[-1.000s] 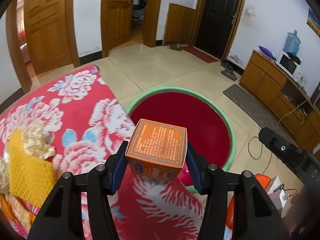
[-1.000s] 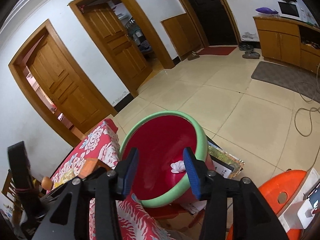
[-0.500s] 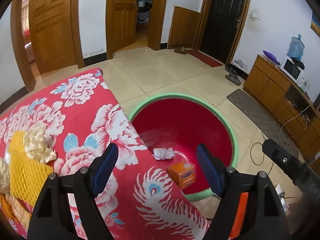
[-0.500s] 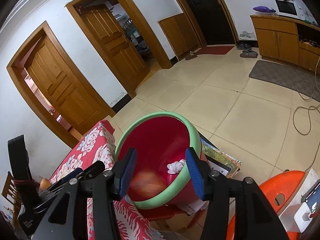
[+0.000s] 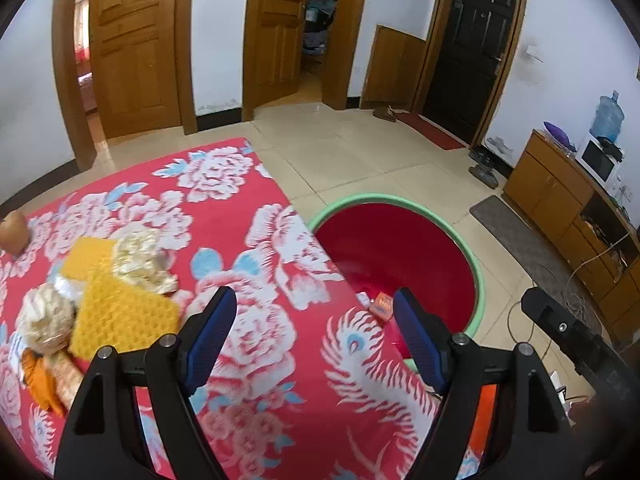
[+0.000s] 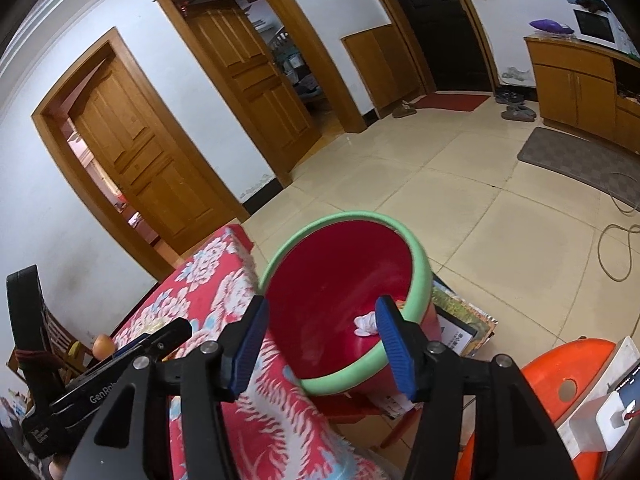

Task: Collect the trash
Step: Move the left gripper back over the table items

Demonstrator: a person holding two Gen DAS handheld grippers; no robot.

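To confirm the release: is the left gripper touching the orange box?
Apart. The left wrist view shows the left gripper open, with the orange box lying inside the basin.

Red floral tablecloth [image 5: 240, 240] covering the table, carrying yellow mesh pads [image 5: 120, 312], crumpled pale wrappers [image 5: 140, 254], an orange scrap [image 5: 38, 376]. Tiled floor [image 5: 340, 152] carrying red green-rimmed basin [image 5: 478, 280] beside the table.
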